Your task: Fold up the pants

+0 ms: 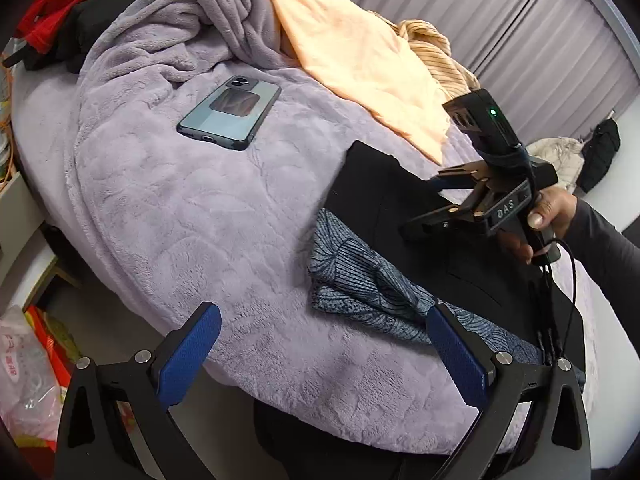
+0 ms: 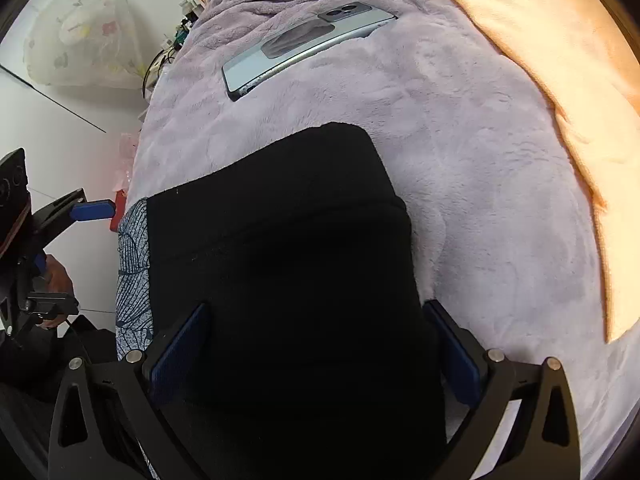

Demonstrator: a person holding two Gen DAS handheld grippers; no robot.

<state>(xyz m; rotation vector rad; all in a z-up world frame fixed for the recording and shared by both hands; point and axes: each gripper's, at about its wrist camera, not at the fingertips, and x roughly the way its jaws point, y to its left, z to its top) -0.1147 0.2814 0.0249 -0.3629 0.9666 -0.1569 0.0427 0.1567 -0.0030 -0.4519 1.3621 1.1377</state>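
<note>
The black pants (image 2: 280, 248) lie folded on the lilac fleece blanket (image 1: 180, 220) that covers the bed, with a blue patterned garment (image 1: 360, 280) just beside them along their left edge. In the right wrist view the right hand-held gripper (image 2: 316, 356) stands released, its blue pads (image 2: 180, 348) spread wide over the near end of the pants, one pad over each side of the fabric; whether they touch the cloth cannot be told. The left wrist view shows what that view hides: the same gripper from outside, held by a hand (image 1: 548, 216) in a dark sleeve above the pants, and beyond it grey curtains (image 1: 500, 32) and a striped cloth (image 1: 436, 52). The left hand-held gripper (image 1: 320, 352) is also released, its pads wide apart above the blanket's near edge, gripping nothing. A smartphone (image 1: 230, 112) lies face down on the blanket, well apart from the pants, beside a peach blanket (image 1: 360, 60).
</note>
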